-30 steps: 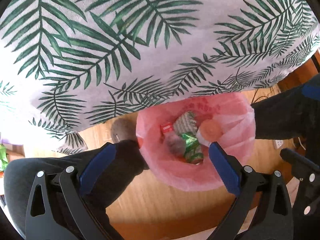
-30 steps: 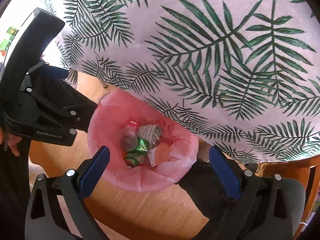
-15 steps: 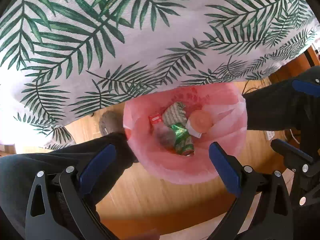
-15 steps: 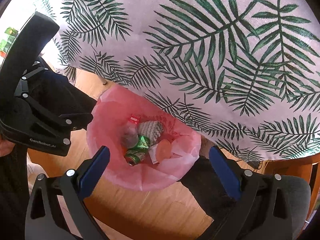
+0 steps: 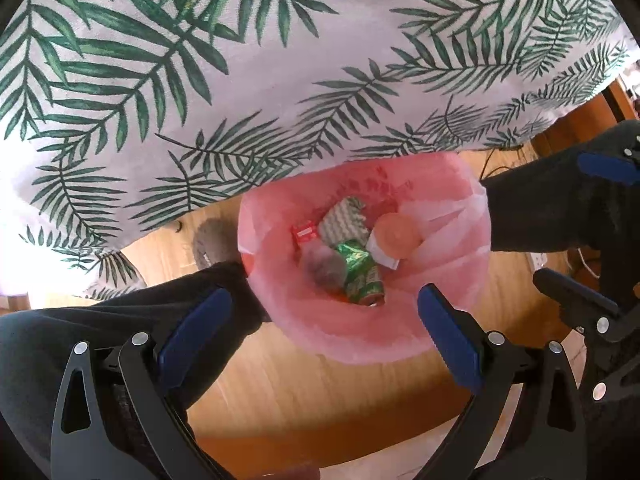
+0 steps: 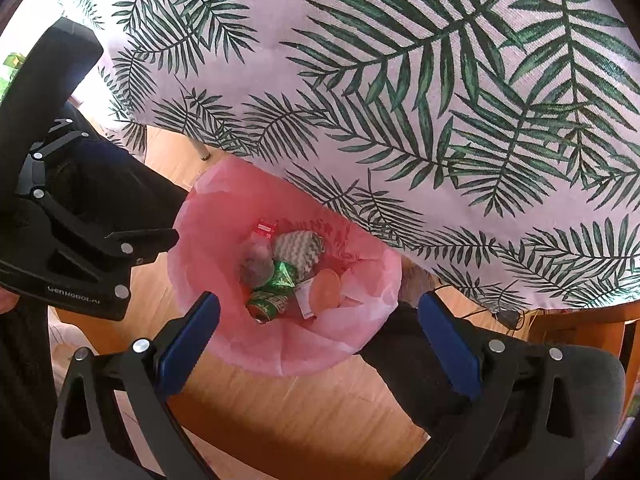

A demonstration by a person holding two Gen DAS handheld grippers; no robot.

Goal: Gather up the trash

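A bin lined with a pink bag (image 5: 352, 332) stands on the wooden floor at the table's edge; it also shows in the right wrist view (image 6: 280, 344). Inside lie a crushed green can (image 5: 360, 276), a zigzag-patterned wrapper (image 5: 344, 224), a small red packet (image 5: 305, 233), an orange lid (image 5: 398, 234) and a grey lump (image 5: 322, 266). The can also shows in the right wrist view (image 6: 272, 300). My left gripper (image 5: 320, 332) is open and empty above the bin. My right gripper (image 6: 320, 332) is open and empty above the bin too.
A table with a palm-leaf cloth (image 5: 280, 60) overhangs the bin's far side. The person's dark-trousered legs (image 5: 120, 328) flank the bin. A grey slipper (image 5: 212, 240) sits left of it. A cable (image 5: 496, 160) lies on the floor at the right.
Both grippers stayed open and empty. In the left wrist view the bin drifted leftward and up; in the right wrist view the table cloth fills a little more of the frame.
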